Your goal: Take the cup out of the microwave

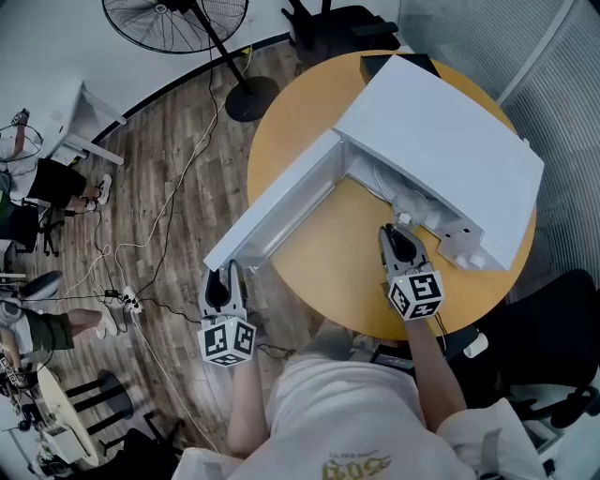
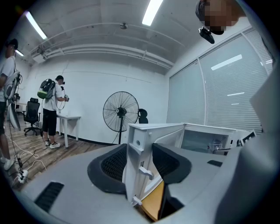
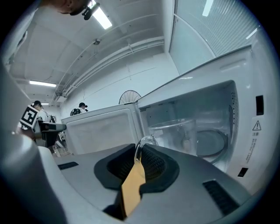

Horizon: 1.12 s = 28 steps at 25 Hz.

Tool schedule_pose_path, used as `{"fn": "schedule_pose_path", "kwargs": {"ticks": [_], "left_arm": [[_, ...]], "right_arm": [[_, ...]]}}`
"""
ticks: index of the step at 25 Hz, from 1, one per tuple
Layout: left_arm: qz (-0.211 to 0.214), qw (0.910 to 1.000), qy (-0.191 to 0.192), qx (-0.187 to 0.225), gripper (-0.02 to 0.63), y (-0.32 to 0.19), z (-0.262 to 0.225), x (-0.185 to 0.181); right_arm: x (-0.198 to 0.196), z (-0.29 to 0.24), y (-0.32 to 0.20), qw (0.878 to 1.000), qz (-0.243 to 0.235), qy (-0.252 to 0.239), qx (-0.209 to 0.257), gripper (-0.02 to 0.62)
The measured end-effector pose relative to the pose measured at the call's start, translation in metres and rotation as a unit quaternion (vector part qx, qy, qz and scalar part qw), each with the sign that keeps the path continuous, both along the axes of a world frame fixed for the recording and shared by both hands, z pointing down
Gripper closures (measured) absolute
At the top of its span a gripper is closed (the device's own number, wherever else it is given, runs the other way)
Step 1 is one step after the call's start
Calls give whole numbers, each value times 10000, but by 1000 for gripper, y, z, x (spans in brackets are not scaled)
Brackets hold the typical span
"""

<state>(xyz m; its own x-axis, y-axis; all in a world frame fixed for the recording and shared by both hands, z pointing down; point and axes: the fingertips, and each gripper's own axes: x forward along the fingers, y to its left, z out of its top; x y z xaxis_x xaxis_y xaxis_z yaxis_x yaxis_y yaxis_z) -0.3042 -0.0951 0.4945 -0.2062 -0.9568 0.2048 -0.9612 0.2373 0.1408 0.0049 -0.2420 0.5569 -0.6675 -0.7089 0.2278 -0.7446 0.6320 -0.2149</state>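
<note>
A white microwave [image 1: 441, 131] stands on the round yellow table [image 1: 337, 253], its door [image 1: 281, 211] swung wide open to the left. My left gripper [image 1: 225, 274] is shut on the door's free edge [image 2: 138, 153], which stands upright between the pads. A clear glass cup [image 1: 410, 202] sits at the mouth of the cavity. In the right gripper view the cup [image 3: 181, 135] is just ahead of the jaws. My right gripper [image 3: 139, 159] is shut on its thin curved handle [image 3: 144, 142]. In the head view the right gripper [image 1: 398, 232] points into the opening.
The microwave's glass turntable [image 3: 212, 142] lies behind the cup. A standing fan [image 1: 178, 19] and a black chair [image 1: 342, 23] are beyond the table. Cables and a power strip [image 1: 122, 300] lie on the wood floor. People stand at the left [image 2: 52, 109].
</note>
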Motion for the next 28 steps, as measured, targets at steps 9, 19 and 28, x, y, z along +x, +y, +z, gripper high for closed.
{"fn": "schedule_pose_path", "kwargs": {"ticks": [9,19,28], "left_arm": [[36,10000,-26,24,422,-2,3,-1],[102,9999,-53,5,425,0,2,-2],[126,9999,-58,40,423,-2,2,-2]], "right_arm": [[-13,0,33,9984,-557,-103,-27,540],[-25,30,70,9946,-988,41,-304,538],[-44,61,83,9894,-1313,132,-601,538]]}}
